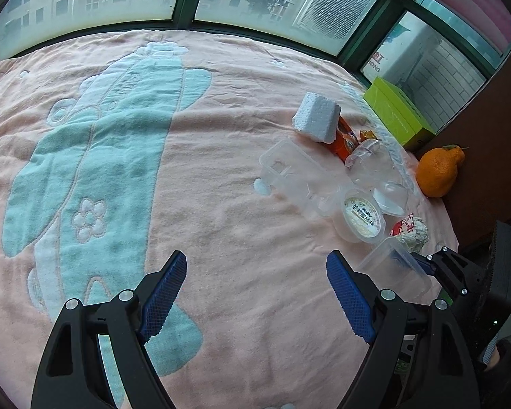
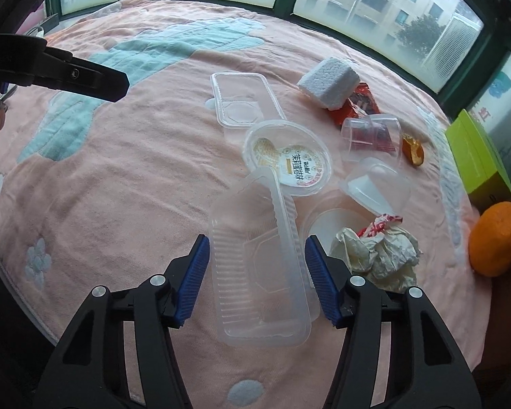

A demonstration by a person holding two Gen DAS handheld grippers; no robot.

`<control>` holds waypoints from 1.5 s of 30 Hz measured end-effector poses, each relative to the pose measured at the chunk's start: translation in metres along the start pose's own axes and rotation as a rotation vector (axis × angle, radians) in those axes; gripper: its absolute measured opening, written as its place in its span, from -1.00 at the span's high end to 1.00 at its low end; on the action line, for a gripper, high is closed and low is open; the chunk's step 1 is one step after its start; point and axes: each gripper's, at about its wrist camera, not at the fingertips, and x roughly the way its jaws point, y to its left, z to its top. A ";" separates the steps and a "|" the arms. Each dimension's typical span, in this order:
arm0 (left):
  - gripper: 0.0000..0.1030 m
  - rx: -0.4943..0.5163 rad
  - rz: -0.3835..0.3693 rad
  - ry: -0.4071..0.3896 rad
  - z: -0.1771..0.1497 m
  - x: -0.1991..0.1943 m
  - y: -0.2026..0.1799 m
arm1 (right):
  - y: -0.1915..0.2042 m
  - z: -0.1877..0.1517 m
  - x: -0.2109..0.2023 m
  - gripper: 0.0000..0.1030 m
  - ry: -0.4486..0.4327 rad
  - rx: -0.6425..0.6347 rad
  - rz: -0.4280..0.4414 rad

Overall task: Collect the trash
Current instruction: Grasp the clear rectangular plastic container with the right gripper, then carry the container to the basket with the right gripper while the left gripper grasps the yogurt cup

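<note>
Right gripper (image 2: 257, 279) straddles clear ribbed plastic tray (image 2: 259, 272) on pink towel (image 2: 136, 170), pads at its sides; contact unclear. Left gripper (image 1: 257, 293) wide apart, empty.

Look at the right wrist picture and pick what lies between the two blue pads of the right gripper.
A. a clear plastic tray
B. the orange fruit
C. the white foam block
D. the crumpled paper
A: the clear plastic tray lies lengthwise between the pads of the right gripper, while the foam block, the orange fruit and the crumpled paper all lie outside them.
</note>
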 end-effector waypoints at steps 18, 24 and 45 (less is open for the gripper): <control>-0.58 0.144 -0.107 0.036 0.012 0.028 -0.083 | -0.057 -0.062 -0.072 -0.08 -0.082 0.366 -0.045; -0.57 0.163 -0.142 0.078 0.011 0.047 -0.107 | -0.073 -0.082 -0.081 -0.07 -0.097 0.464 -0.074; -0.45 0.146 -0.147 0.114 0.012 0.070 -0.109 | -0.082 -0.107 -0.065 0.09 -0.096 0.560 -0.043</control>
